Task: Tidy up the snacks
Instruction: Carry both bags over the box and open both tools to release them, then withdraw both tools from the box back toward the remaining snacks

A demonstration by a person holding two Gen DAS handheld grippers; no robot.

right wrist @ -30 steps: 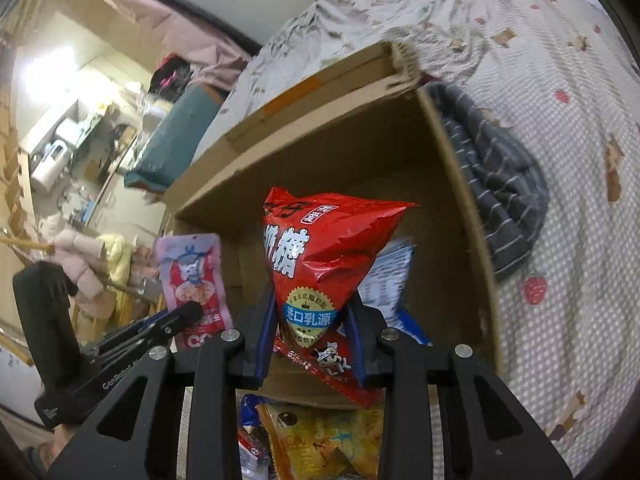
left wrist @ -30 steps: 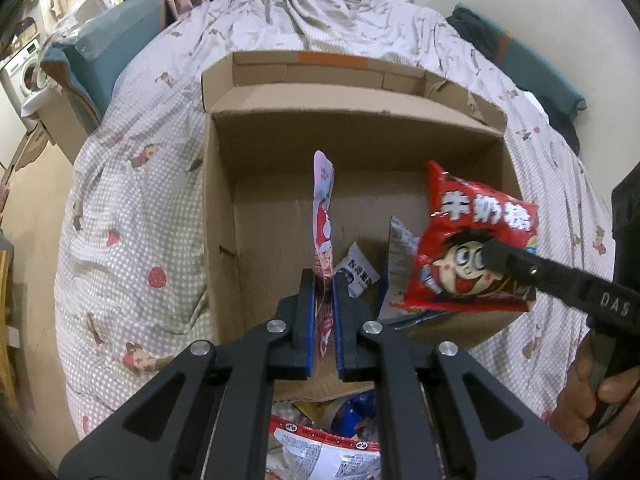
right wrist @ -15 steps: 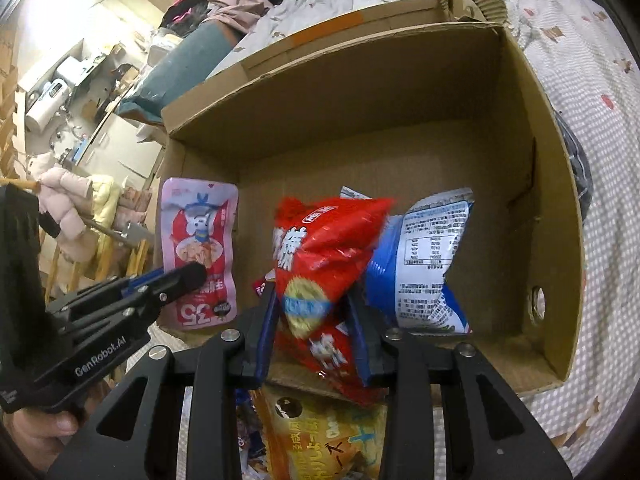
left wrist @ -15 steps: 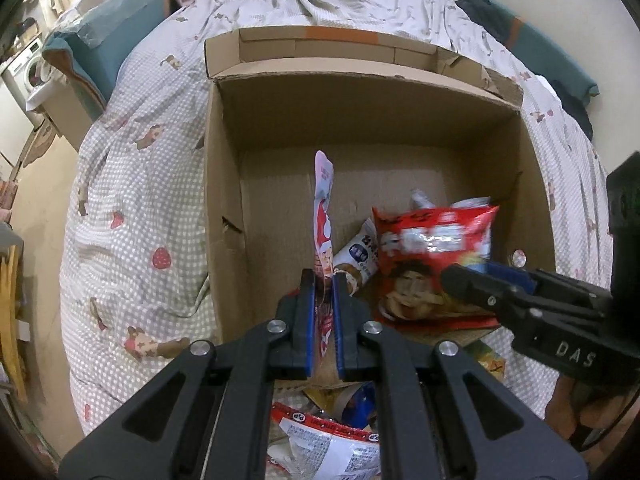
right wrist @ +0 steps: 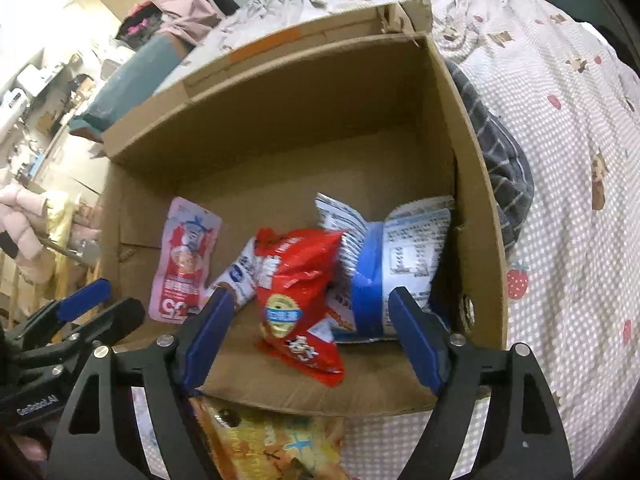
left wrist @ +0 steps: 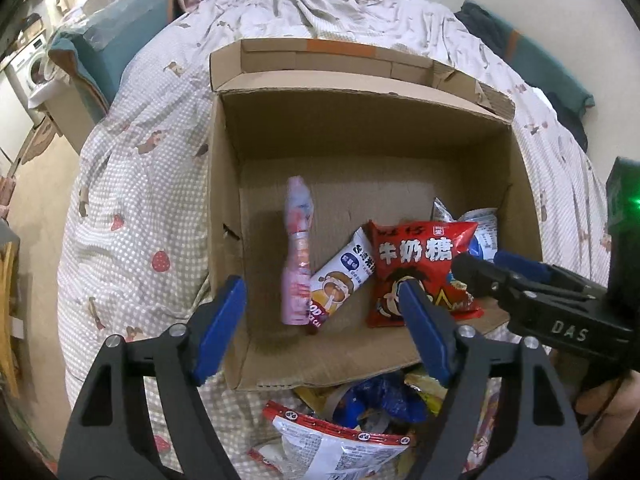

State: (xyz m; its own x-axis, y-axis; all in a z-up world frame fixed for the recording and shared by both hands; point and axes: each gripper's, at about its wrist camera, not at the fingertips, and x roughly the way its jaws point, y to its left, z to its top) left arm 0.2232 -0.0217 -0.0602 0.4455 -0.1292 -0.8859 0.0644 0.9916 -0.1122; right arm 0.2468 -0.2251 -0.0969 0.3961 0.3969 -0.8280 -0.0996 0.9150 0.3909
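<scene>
An open cardboard box (left wrist: 360,128) (right wrist: 280,112) stands on a bed. Inside lie a pink snack pouch (left wrist: 298,252) (right wrist: 184,256), a red candy bag (left wrist: 416,268) (right wrist: 296,304), a small white packet (left wrist: 340,276) and a blue-and-white bag (left wrist: 476,228) (right wrist: 396,256). My left gripper (left wrist: 320,312) is open and empty above the box's near edge, the pink pouch just beyond it. My right gripper (right wrist: 308,332) is open and empty, with the red bag lying between and beyond its fingers. It also shows in the left wrist view (left wrist: 500,268).
More snack bags lie heaped on the bed before the box: a white-and-red bag (left wrist: 332,444), blue wrappers (left wrist: 376,396), a yellow bag (right wrist: 260,440). A dark checked cloth (right wrist: 504,168) lies by the box's right wall. A teal cushion (left wrist: 104,48) lies far left.
Both grippers have opened. The pink pouch has dropped from the left gripper and the red bag from the right, both now lying in the box.
</scene>
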